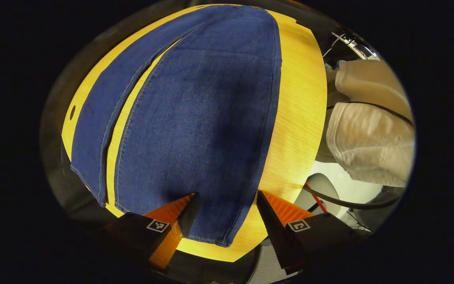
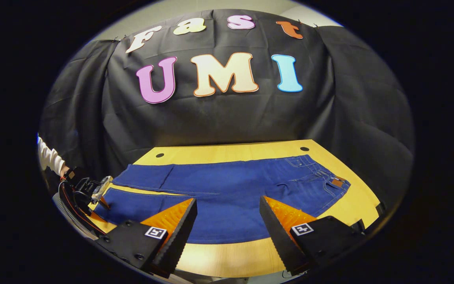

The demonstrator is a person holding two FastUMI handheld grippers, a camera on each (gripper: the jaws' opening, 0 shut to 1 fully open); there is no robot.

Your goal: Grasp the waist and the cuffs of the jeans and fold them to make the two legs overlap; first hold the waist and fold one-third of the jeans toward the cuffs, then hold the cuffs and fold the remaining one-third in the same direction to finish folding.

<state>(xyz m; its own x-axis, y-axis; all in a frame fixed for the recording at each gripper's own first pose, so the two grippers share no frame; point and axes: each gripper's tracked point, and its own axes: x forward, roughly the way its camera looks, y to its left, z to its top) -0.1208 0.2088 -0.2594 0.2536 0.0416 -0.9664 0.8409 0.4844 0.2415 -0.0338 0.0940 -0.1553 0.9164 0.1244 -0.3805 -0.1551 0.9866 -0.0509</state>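
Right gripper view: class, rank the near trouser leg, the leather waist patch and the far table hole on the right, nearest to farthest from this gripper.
1. Near trouser leg, between the right gripper's fingers.
2. Leather waist patch, up to the right.
3. Far table hole, at the table's back edge, right.

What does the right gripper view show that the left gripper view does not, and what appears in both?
Right gripper view: the jeans' waist with its leather patch, the booth's black cloth wall, and the left gripper at the nearer leg's cuff.

Left gripper view: a close look along the nearer leg from its cuff end, and the person's pale trousers beside the table.

Both: the blue jeans lying flat, legs apart, on the yellow wooden table, and each camera's own open fingers.
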